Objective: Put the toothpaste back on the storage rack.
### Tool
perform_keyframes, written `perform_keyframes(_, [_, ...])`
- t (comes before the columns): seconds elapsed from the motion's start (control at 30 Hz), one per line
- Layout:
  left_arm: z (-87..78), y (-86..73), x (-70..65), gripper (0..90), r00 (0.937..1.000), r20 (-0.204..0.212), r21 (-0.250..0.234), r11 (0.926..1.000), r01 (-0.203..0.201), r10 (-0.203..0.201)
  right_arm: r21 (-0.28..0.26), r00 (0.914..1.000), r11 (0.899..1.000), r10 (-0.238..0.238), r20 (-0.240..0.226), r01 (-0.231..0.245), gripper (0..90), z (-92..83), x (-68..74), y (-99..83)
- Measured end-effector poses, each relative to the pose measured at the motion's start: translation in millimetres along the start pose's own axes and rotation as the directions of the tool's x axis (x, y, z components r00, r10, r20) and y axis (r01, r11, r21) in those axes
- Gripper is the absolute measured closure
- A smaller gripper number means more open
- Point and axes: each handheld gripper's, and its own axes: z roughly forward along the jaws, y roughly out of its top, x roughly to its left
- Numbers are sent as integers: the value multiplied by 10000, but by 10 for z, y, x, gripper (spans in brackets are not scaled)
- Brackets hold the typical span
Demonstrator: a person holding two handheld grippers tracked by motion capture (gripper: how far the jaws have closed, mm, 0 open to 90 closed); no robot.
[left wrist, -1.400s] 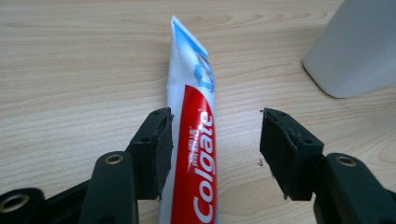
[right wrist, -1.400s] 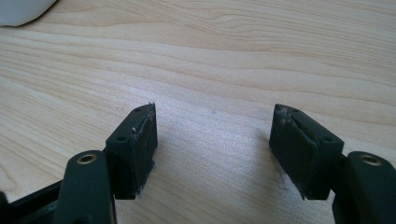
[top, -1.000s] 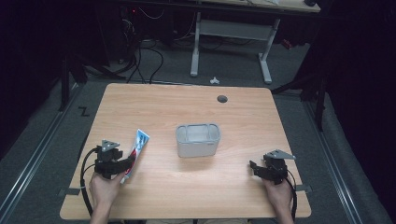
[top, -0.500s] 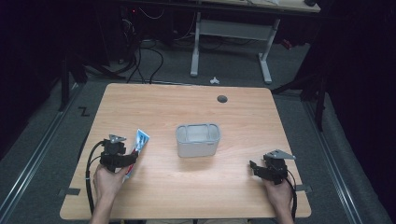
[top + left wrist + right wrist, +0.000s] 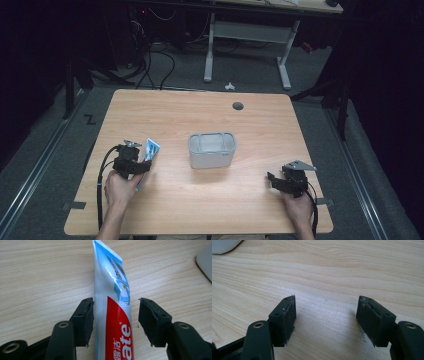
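A toothpaste tube (image 5: 112, 315), white and blue with a red band, lies flat on the wooden table (image 5: 200, 205). It lies at the table's left, and its flat crimped end (image 5: 152, 146) points away from the person. My left gripper (image 5: 115, 302) straddles the tube and is open. Its left jaw sits against the tube's edge, while a gap shows before the right jaw. In the high view the left gripper (image 5: 142, 167) sits over the tube's near part. My right gripper (image 5: 326, 298) rests at the table's front right, open over bare wood.
A pale grey rectangular bin (image 5: 211, 150) stands in the middle of the table, to the right of the tube; its corner (image 5: 206, 262) shows in the left gripper view. A round cable hole (image 5: 238, 106) is near the far edge. Black cables trail from both grippers.
My left hand has slid a little away from the person along the tube, so less of the tube sticks out past the jaws. The right hand has kept still.
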Motion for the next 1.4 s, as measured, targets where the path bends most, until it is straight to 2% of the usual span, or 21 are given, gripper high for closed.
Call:
perform_keyframes(0.13, [52, 3, 0, 463, 9999, -104, 231, 9997, -49, 51, 1, 10000, 10000, -1, -2, 1, 326, 0, 0, 0])
perform_keyframes(0.27, [73, 11, -2, 463, 9999, -120, 266, 9996, -24, 27, 0, 10000, 10000, -4, -1, 4, 326, 0, 0, 0])
perform_keyframes(0.57, [157, 114, -86, 465, 9964, -615, 766, 9957, -529, 576, 2, 10000, 10000, -2, 3, 2, 326, 0, 1, 0])
perform_keyframes(0.83, [220, 163, -124, 483, 9931, -870, 1111, 9914, -686, 785, 0, 10000, 10000, 8, -5, -8, 326, -1, 0, -1])
perform_keyframes(1.0, [237, 180, -102, 514, 9933, -903, 1269, 9900, -607, 725, 0, 10000, 10000, 3, -8, -3, 326, -1, -1, -1])
perform_keyframes(1.23, [258, 195, -70, 522, 9960, -736, 1489, 9881, -398, 512, -3, 10000, 10000, 6, -8, -6, 326, -1, -1, -1])
perform_keyframes(1.37, [251, 192, -75, 535, 9955, -779, 1428, 9888, -432, 548, -4, 10000, 10000, 4, -8, -4, 326, -1, -1, -1])
perform_keyframes(1.4, [231, 185, -72, 567, 9951, -801, 1242, 9911, -472, 574, -5, 10000, 10000, 8, -7, -8, 326, -1, -1, -1])
